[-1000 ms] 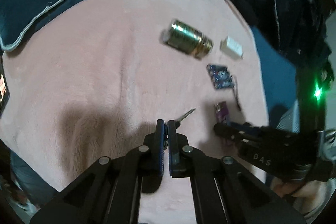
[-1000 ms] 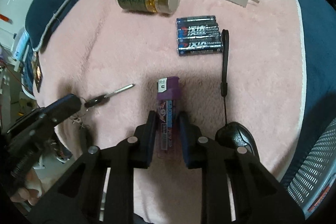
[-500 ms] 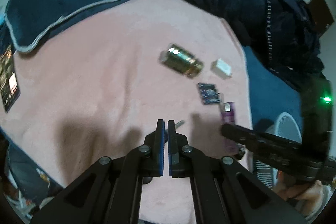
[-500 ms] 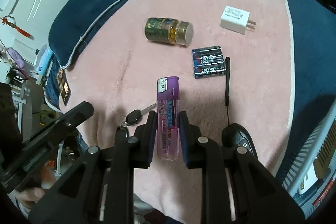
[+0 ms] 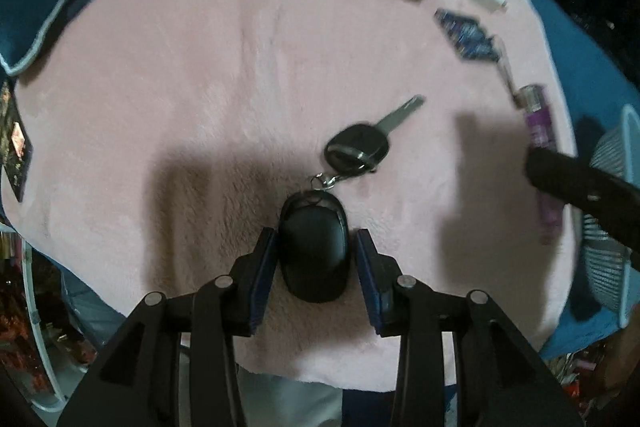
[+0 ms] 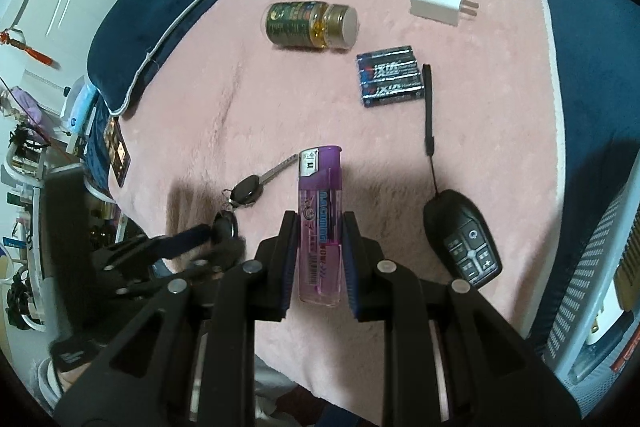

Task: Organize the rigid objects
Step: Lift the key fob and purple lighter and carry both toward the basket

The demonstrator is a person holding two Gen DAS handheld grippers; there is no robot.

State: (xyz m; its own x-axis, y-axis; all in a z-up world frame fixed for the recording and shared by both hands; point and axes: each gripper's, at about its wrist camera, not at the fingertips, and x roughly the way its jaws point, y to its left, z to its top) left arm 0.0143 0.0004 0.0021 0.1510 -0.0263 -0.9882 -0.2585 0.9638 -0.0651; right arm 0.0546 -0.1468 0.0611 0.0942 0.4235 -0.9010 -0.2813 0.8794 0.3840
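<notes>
My left gripper (image 5: 314, 241) points straight down at the pink blanket (image 5: 200, 87), and its jaws are opening. A black key fob (image 5: 314, 259) lies between the pads with a slim gap on its right side. Its ring leads to a black-headed key (image 5: 360, 147) lying flat on the blanket. My right gripper (image 6: 320, 227) is shut on a purple lighter (image 6: 320, 187), held upright above the blanket. From the left wrist the lighter (image 5: 538, 123) and the right gripper's finger (image 5: 568, 179) show at the right edge. In the right wrist view the key (image 6: 256, 187) lies left of the lighter.
A green bottle with a gold cap (image 6: 308, 25), a white charger (image 6: 440, 1), a pack of blue batteries (image 6: 390, 77) and a black remote with a strap (image 6: 464, 239) lie on the blanket. Dark blue bedding borders it. A white mesh basket (image 6: 592, 267) stands at the right.
My left gripper has dropped toward the blanket and its jaws have spread from nearly together to wide around the fob. The right gripper has risen a little with the lighter.
</notes>
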